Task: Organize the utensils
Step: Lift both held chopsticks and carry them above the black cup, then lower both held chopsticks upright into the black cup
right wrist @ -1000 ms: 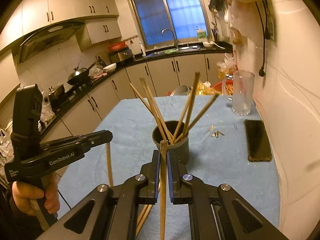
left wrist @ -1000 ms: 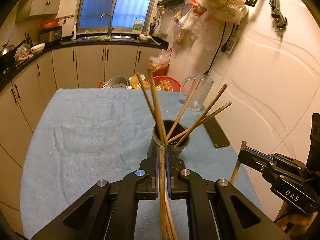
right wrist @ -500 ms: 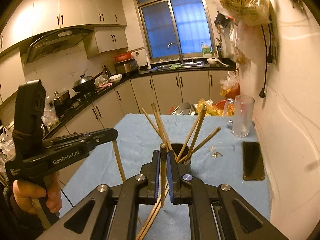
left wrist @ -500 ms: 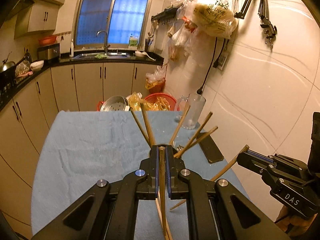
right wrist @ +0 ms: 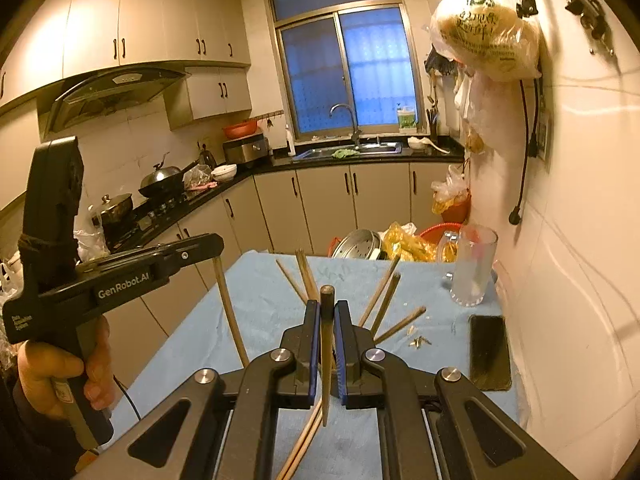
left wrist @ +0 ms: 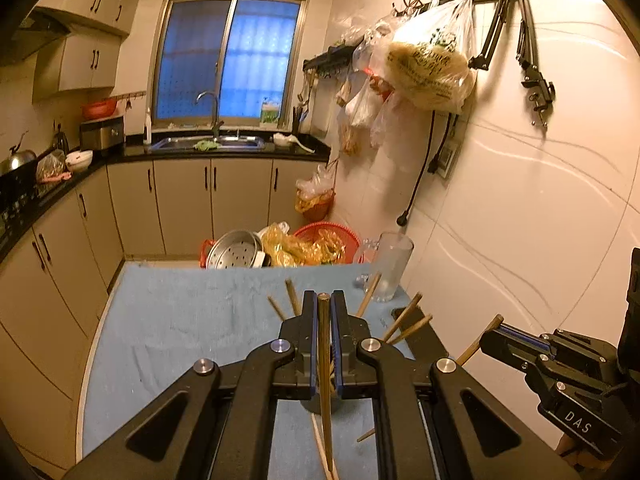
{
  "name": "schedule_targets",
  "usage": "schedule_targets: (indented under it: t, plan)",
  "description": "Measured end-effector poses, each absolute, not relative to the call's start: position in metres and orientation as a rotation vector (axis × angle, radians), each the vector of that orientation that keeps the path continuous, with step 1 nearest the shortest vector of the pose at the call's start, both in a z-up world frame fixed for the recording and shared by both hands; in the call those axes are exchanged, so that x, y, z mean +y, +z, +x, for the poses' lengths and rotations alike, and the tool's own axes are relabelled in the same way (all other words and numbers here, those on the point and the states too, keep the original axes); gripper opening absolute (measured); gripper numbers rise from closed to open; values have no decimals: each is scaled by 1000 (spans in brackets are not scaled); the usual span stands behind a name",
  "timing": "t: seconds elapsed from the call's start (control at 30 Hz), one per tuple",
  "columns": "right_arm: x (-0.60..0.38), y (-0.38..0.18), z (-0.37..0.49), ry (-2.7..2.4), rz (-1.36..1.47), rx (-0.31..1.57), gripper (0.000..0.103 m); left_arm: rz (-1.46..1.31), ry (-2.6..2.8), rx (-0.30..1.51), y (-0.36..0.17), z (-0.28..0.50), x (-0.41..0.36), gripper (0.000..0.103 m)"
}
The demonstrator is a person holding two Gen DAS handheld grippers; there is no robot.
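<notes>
My left gripper (left wrist: 323,304) is shut on a wooden chopstick (left wrist: 325,376) held upright; it also shows in the right wrist view (right wrist: 208,246). My right gripper (right wrist: 327,312) is shut on another chopstick (right wrist: 327,344); it also shows in the left wrist view (left wrist: 492,336). Both are raised above the dark utensil cup (left wrist: 320,406), which is almost hidden behind the jaws. Several chopsticks (right wrist: 384,296) stick out of the cup. More loose chopsticks (right wrist: 304,440) lie on the blue cloth (right wrist: 264,300) below.
A glass pitcher (right wrist: 474,266) stands at the table's far right. A black phone (right wrist: 490,352) lies near the right wall. A metal steamer (left wrist: 234,250), yellow bags and a red basket sit beyond the table's far edge. Cabinets run along the left.
Both grippers have risen and tilted up with their chopsticks, so the cup has dropped behind the jaws and more of the kitchen shows.
</notes>
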State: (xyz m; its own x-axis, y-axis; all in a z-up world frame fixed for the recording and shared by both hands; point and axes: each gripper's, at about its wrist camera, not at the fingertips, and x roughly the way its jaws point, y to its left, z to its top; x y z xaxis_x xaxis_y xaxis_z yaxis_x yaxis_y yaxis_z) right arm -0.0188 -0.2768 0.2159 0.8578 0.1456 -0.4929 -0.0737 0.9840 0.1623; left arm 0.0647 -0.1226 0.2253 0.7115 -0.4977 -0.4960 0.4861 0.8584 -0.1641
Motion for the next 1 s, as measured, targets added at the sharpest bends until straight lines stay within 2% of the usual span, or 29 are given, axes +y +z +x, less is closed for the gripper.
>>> schedule_targets:
  t: [0.4, 1.0]
  plan:
    - [-284, 256, -17, 71, 151, 423, 8, -50, -508, 449, 257, 77, -130, 6]
    - [-286, 266, 10, 46, 142, 361, 8, -139, -461, 397, 242, 111, -129, 6]
